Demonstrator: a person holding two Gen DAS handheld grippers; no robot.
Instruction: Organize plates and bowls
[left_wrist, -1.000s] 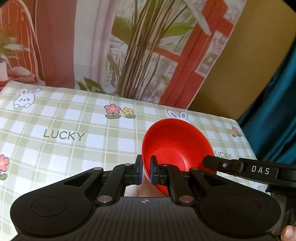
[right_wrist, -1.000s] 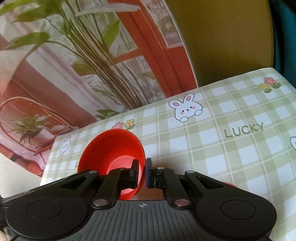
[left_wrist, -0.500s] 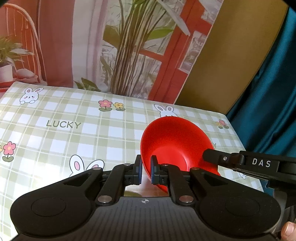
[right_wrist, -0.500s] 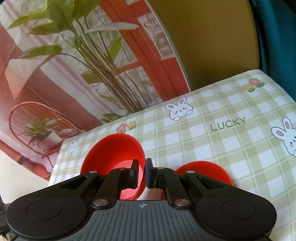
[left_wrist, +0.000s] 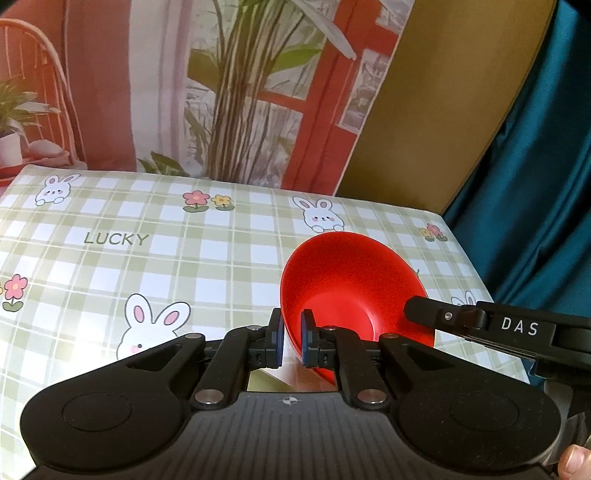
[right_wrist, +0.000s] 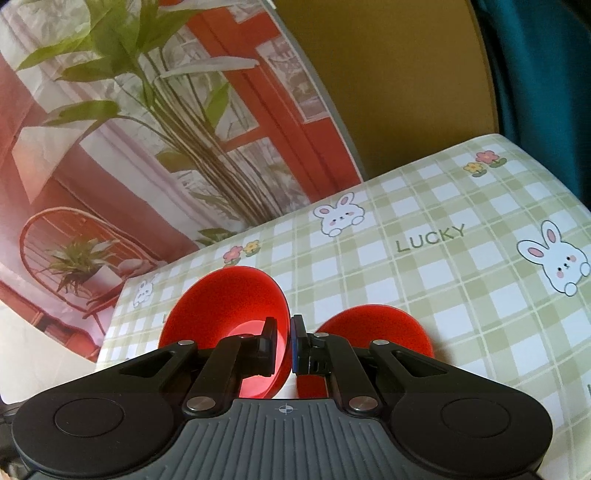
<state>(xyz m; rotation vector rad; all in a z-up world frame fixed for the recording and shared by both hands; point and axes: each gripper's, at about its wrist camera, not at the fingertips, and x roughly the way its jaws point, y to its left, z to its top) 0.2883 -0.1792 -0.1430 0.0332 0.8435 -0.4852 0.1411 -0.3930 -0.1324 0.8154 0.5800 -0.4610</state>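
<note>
My left gripper is shut on the left rim of a red bowl and holds it tilted above the checked tablecloth. My right gripper is shut on the right rim of the same red bowl, and its finger shows at the bowl's right side in the left wrist view. A second red dish lies on the cloth below and right of the held bowl, partly hidden by the right gripper.
The table wears a green checked cloth with rabbits, flowers and LUCKY print. A printed backdrop with plants hangs behind it. A teal curtain hangs past the table's right edge.
Both grippers with the bowl have drawn back and up from the table. More of the near cloth shows, and the second red dish has come into the right wrist view.
</note>
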